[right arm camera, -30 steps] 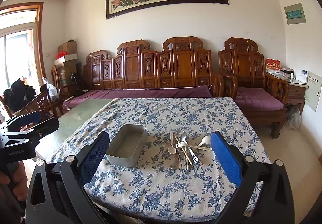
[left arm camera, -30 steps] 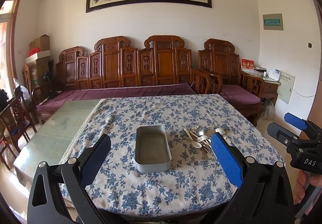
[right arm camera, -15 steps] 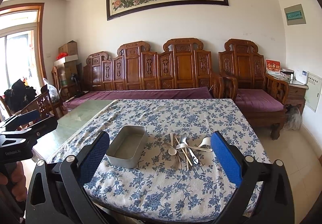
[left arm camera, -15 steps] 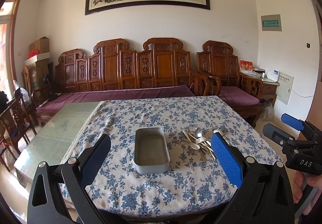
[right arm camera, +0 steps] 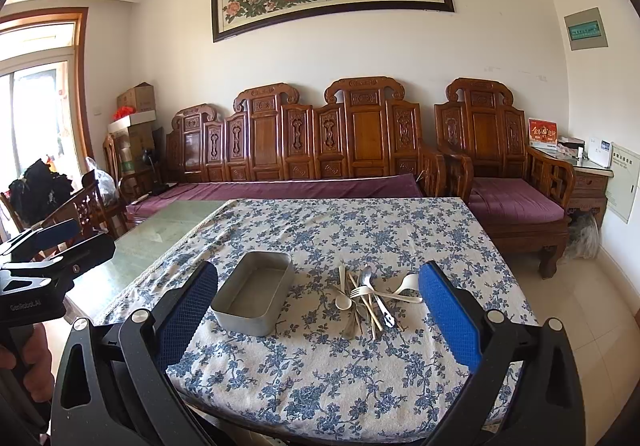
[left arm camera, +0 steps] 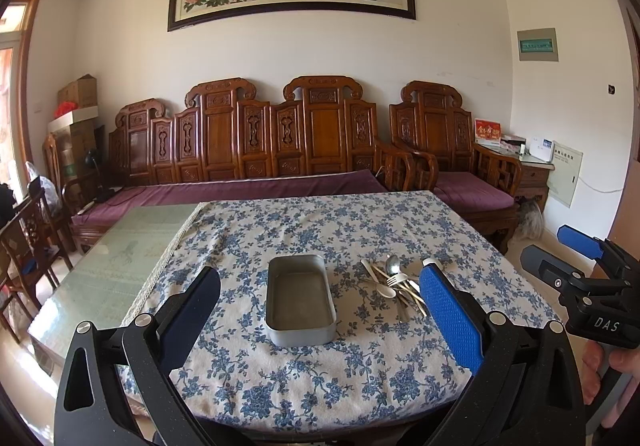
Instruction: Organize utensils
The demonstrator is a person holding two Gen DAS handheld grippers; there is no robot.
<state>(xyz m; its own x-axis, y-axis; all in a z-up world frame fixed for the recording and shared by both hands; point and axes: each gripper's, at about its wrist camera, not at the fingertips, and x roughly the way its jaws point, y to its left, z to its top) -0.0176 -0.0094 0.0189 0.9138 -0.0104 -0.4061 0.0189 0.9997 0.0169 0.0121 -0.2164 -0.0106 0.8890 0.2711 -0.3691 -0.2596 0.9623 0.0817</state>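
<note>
Carved wooden seating lines the far wall behind a table covered by a blue floral cloth [left arm camera: 320,378]; the left gripper [left arm camera: 320,310] is held spread wide and empty above the near edge; the right gripper [right arm camera: 318,310] is likewise spread and empty; a metal tin [left arm camera: 300,304] is seen on the cloth, with a utensil pile [right arm camera: 368,296] lying just beside it, to its right.

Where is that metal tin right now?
The metal tin sits empty on the flowered tablecloth, mid-table in both views, just left of the pile of utensils.
</note>
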